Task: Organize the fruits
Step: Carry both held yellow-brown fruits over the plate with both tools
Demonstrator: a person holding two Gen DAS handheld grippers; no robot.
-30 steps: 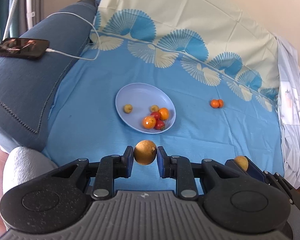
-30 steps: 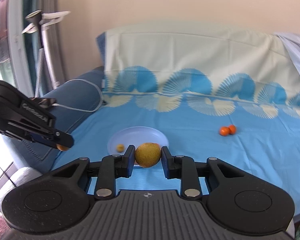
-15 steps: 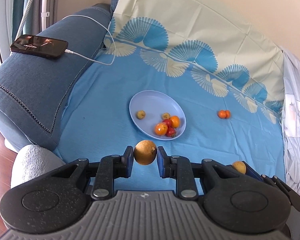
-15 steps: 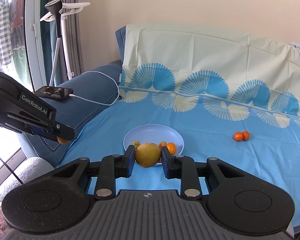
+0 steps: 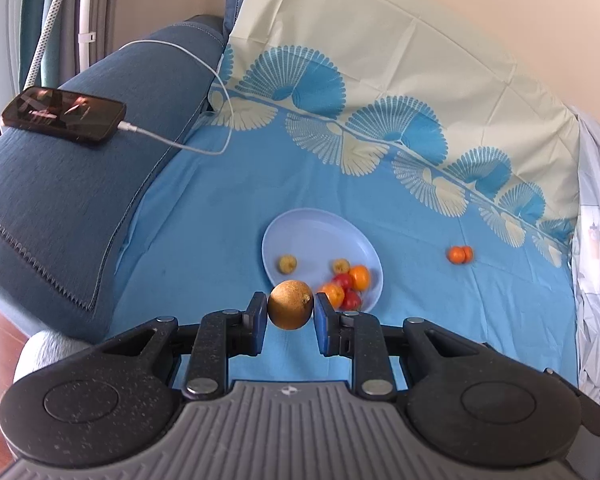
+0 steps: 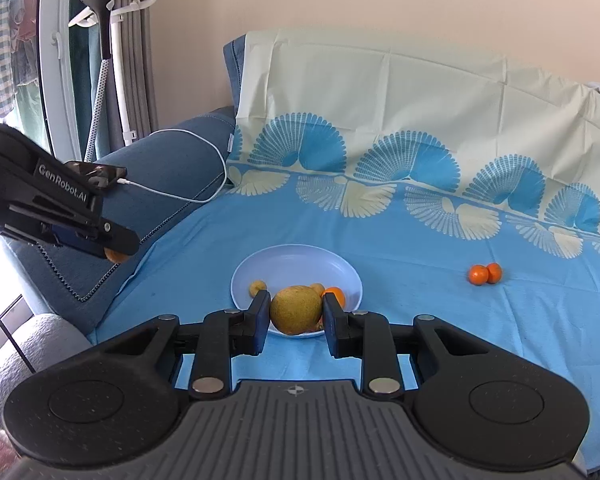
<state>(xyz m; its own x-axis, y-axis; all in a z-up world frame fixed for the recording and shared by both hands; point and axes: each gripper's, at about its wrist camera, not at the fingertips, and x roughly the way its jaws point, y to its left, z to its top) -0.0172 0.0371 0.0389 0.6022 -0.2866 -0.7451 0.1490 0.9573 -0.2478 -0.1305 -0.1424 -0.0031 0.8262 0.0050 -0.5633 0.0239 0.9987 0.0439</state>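
Your left gripper [image 5: 291,314] is clamped on a brownish-orange round fruit [image 5: 291,310], both pads pressed against its sides. It is held in the air on the near side of the plate [image 5: 300,228], overlapping the plate's near rim in the left wrist view. Your right gripper [image 6: 296,318] grips a yellow-green fruit [image 6: 296,309] the same way, also on the near side of the plate; this fruit hides part of the plate's contents from the right camera.

The plate is the reference point. It is pale blue and lies flat on the blue cloth [image 5: 220,220]. Inside it, a small yellow fruit [image 5: 287,263] sits alone toward the left. A cluster lies toward the right: another yellow fruit [image 5: 340,266], two oranges [image 5: 359,277] and two red fruits [image 5: 343,281], touching one another. Right of the plate and well apart from it, two small tangerines [image 5: 459,254] rest on the cloth, touching each other.

Left of the plate rises the blue sofa arm [image 5: 80,168]. A phone [image 5: 63,114] lies on top of it, with a white cable [image 5: 204,120] looping down onto the cloth. Beyond the plate, the cloth's fan-patterned border [image 5: 380,136] climbs the backrest. Nothing lies on the cloth between either gripper and the plate.

Compared with one second ago, both cameras sit farther back from the plate and higher. More of the sofa arm and backrest is in frame. Both grips are unchanged, and the plate's contents and the tangerines have not moved.
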